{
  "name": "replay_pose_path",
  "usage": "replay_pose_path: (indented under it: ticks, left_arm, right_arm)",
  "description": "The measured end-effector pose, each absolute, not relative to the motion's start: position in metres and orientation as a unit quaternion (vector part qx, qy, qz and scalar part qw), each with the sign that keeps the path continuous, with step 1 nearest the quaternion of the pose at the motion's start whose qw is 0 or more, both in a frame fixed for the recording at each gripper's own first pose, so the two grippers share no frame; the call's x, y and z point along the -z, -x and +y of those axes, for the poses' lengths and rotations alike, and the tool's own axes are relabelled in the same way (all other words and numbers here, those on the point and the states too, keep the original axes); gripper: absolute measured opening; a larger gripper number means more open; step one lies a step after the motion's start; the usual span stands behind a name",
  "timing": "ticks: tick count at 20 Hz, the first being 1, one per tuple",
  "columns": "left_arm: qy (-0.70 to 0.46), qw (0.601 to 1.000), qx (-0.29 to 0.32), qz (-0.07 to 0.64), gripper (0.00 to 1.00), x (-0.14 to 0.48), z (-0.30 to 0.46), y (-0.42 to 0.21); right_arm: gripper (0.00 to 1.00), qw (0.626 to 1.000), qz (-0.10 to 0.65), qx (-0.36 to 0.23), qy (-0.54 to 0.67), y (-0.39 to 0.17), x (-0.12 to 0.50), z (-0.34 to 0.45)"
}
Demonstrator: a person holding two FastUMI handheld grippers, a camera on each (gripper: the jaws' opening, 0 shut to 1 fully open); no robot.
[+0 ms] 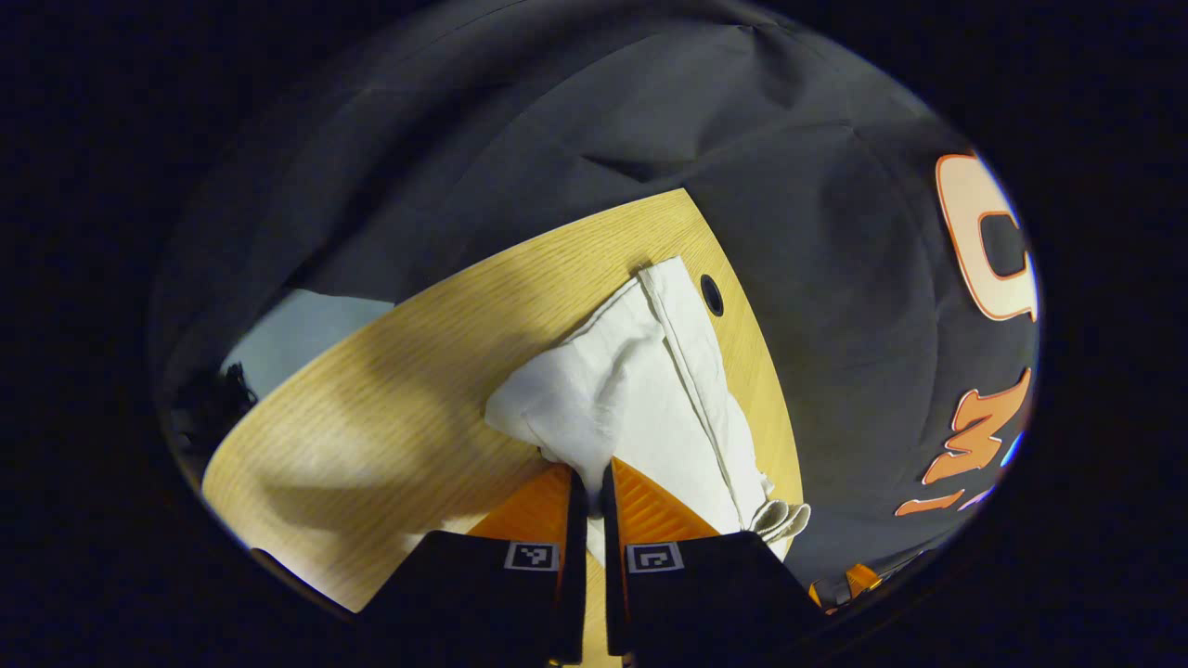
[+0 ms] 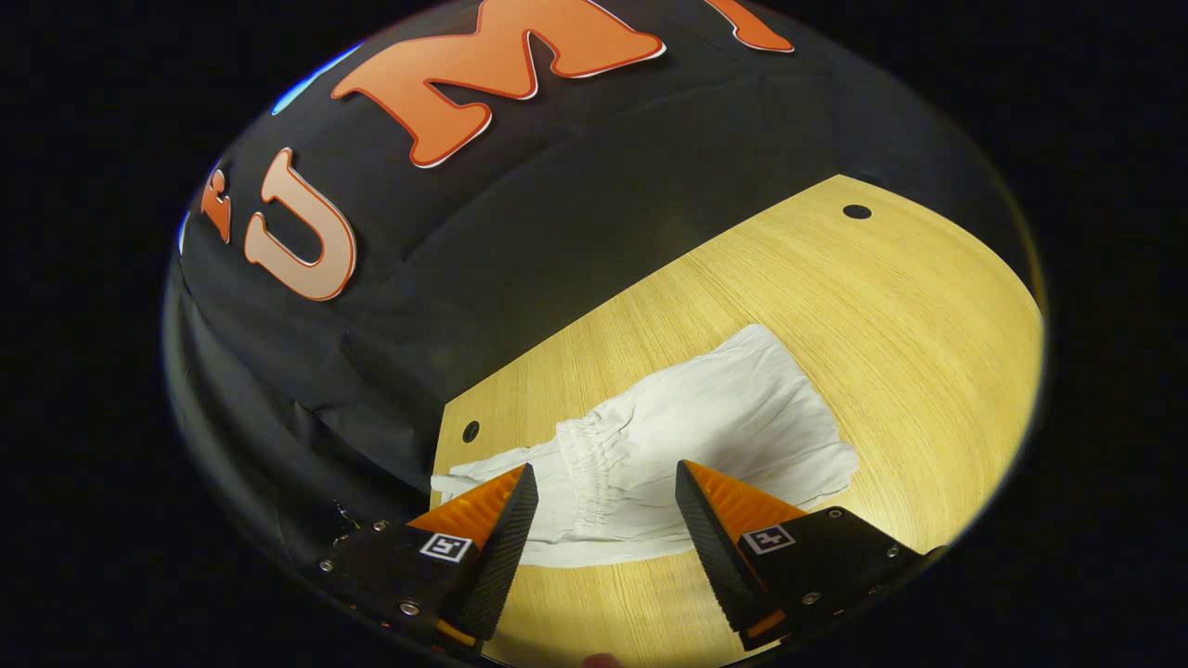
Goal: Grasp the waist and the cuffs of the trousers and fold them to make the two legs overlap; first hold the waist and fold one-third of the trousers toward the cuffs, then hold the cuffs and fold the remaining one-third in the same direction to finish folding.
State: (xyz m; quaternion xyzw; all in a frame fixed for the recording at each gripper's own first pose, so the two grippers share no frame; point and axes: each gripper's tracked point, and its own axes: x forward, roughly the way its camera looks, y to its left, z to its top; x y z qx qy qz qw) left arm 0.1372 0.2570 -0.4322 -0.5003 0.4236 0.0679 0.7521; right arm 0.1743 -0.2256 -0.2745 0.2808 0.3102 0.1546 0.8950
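White trousers lie bunched on the wooden table. A long hemmed edge runs along their right side toward the table's far edge. My left gripper is shut on a fold of the fabric at the near end of the pile. In the right gripper view the trousers lie flat, with the gathered elastic waist facing me. My right gripper hovers open just over that waist, one finger on each side of it, holding nothing.
The black booth cloth hangs close behind the table's far edge. The tabletop has round holes near its corners. Bare wood stretches to the right of the trousers. A patch of grey floor shows past the left edge.
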Motion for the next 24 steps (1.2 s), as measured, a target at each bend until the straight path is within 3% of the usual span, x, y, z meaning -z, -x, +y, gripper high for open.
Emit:
replay_pose_path:
  ticks: [1, 8, 24]
  left_arm:
    - [0.494, 0.758, -0.072, 0.419, 0.07, 0.429, 0.257, -0.137]
    - [0.463, 0.802, -0.047, 0.374, 0.03, 0.360, 0.237, -0.151]
    - [0.440, 0.839, 0.012, 0.319, 0.05, 0.230, 0.132, -0.192]
  right_arm:
    - [0.90, 0.897, 0.310, -0.153, -0.276, -0.173, 0.275, -0.233]
    - [0.97, 0.915, 0.301, -0.150, -0.224, -0.167, 0.278, -0.272]
    - [0.99, 0.926, 0.290, -0.174, -0.166, -0.173, 0.277, -0.335]
